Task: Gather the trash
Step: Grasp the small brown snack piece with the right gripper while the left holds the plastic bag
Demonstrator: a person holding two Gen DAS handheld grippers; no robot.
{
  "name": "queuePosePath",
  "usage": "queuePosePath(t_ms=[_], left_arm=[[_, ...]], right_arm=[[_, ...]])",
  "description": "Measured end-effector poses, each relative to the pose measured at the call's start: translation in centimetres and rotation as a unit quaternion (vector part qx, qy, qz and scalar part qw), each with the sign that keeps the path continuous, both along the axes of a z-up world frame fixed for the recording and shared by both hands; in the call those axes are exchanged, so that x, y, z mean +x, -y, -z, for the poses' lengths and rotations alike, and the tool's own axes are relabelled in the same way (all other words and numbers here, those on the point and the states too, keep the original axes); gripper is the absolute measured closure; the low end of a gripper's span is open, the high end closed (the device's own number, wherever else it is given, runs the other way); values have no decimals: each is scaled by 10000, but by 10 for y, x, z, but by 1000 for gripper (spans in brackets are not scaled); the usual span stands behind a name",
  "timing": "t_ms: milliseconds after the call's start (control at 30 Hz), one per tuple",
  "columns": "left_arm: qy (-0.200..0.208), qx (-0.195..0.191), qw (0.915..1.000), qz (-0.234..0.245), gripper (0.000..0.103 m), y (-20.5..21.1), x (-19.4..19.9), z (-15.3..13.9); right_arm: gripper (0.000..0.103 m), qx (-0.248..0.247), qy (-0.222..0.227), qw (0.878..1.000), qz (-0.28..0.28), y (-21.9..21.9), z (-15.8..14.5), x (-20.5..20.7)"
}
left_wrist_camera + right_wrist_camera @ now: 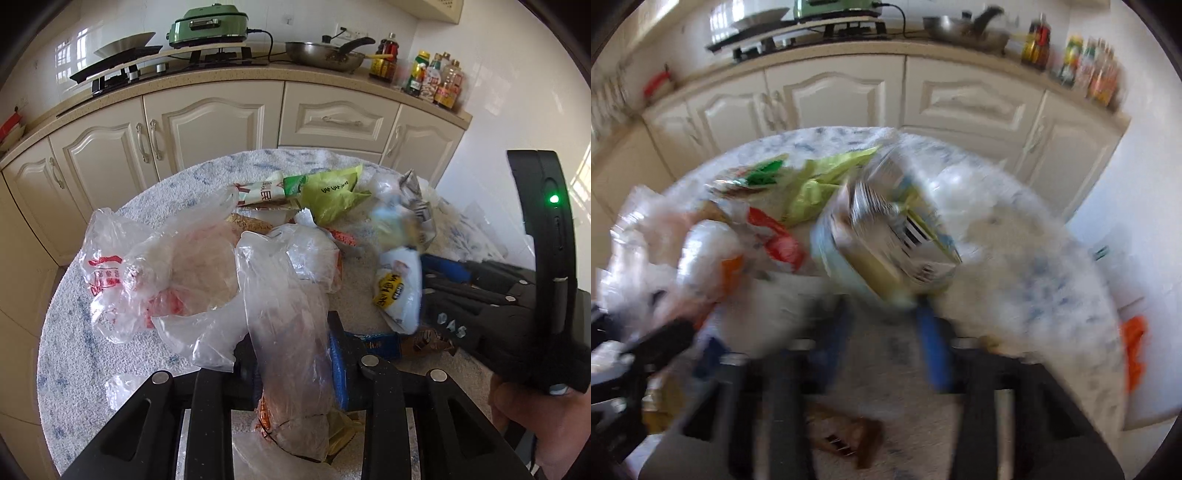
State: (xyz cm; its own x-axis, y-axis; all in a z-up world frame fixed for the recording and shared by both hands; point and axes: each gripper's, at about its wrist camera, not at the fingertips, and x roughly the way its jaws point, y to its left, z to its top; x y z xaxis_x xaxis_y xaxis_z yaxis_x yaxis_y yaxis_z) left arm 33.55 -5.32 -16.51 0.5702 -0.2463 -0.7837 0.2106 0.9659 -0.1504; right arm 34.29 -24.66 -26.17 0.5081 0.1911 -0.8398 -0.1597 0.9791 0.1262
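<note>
My left gripper (291,369) is shut on a clear plastic bag (284,295) with wrappers inside, its blue pads pressing both sides. The bag's mouth sags open to the left over the round, fleecy white-and-blue table (92,350). A hand holds my right gripper (424,291) at the right of the left wrist view. A crumpled silver, light-blue and white packet (399,291) sits at its tips. The right wrist view is blurred. There the packet (886,251) reaches down between the blue fingers of the right gripper (886,339), which looks shut on it.
More trash lies on the table: a green packet (332,195), a red-printed clear bag (122,273), a blue wrapper (376,345) and a brown wrapper (849,439). Cream cabinets (207,125) with a hob, a pan and bottles stand behind.
</note>
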Motion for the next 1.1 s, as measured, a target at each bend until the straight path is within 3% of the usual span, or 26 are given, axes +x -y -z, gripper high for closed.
queuePosePath(t_ms=[67,200,300,400,500,767,867,967,1033,1067,1100], left_arm=[[8,-4,10000,-16,78,-2,-3,-2],[25,-8,10000,-7,78,-5,-8,-4],[44,-21,10000,-3,78,-6,-14,-6],[99,-34,9999,-16,78,-6,-19,-14],[178,-73,9998,-22,78,-8,-24,-22],[313,-81,9995,-14,78,-12,-38,-40],[357,-114,9993,6,78,-11,-41,-44],[386,-148,9991,40,78,-8,-45,-49],[409,-138,9990,66,78,-5,-48,-52],[410,-138,9990,76,78,-5,-50,-53],[415,-125,9990,70,78,-4,-50,-54]], right_arm=[[84,-1,8,10000,35,4,0,-4],[82,466,-11,9988,114,18,-5,-12],[66,520,98,9984,205,29,-13,-21],[63,599,210,9970,437,46,-18,-25],[54,412,229,9972,573,54,-18,-19],[53,392,431,9943,891,75,-24,-28],[42,227,355,9943,977,81,-17,-28],[41,344,73,9948,957,83,3,-19],[44,214,202,9956,886,79,5,-17],[51,-25,212,9969,757,71,6,-16],[67,-81,200,9977,646,67,5,-16]])
